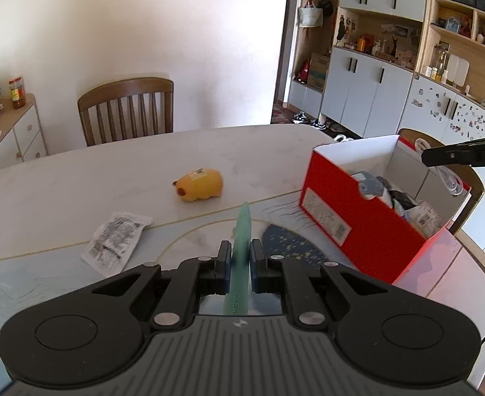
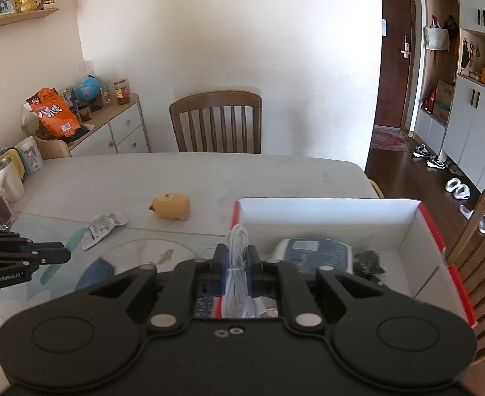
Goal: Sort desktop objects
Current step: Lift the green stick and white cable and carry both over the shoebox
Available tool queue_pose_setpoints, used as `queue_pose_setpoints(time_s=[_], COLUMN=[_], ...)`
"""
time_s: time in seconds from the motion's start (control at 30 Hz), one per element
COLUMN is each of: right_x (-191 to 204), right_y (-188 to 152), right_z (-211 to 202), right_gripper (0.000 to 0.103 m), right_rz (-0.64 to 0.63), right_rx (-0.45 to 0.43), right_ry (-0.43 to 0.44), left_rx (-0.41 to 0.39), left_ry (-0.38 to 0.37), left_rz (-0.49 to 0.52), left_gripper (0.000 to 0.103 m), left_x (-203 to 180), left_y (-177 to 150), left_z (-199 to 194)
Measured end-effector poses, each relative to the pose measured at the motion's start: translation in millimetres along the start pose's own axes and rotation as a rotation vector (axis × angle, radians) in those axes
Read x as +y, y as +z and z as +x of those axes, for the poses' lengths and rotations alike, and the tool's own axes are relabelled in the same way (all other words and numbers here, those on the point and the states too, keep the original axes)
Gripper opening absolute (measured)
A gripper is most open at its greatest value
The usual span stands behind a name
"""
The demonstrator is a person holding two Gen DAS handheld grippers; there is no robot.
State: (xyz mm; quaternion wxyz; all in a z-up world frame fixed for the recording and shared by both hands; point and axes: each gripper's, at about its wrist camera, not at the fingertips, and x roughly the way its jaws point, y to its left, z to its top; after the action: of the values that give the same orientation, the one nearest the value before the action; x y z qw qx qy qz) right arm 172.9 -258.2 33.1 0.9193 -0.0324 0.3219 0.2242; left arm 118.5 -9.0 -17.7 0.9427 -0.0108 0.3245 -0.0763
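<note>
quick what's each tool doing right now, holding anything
Left tool: closed on the teal pen.
Right tool: closed on the bundled white cable, over the red box.

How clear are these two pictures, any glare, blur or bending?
Left wrist view: the white wall is washed out, the green pen slightly soft. Right wrist view: the doorway bows from fisheye, dark corners, the white cable sharp.

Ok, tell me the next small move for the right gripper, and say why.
Probably carry the white cable a little further over the red box and let go. The right gripper is shut on the bundled cable, already above the box's open top, with bare floor showing inside for it to land on.
</note>
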Motion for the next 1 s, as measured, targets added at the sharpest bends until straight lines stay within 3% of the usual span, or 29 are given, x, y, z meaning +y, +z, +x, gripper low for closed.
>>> queue_pose_setpoints(time_s=[0.43, 1.0], right_x=[-52.4, -100.9], right_y=[-4.4, -9.0], right_z=[-8.3, -9.5], right_gripper=[0.010, 0.010], right_rz=[0.002, 0.014], right_rx=[0.010, 0.026], right_ry=[-0.011, -0.009], left_rx=[-0.024, -0.059], left_ry=[-0.033, -0.128], left_rz=[0.028, 0.106], left_gripper=[0.010, 0.010], left_x=[-56.8, -138.6], left_y=[24.0, 67.6], left_z=[9.0, 37.6])
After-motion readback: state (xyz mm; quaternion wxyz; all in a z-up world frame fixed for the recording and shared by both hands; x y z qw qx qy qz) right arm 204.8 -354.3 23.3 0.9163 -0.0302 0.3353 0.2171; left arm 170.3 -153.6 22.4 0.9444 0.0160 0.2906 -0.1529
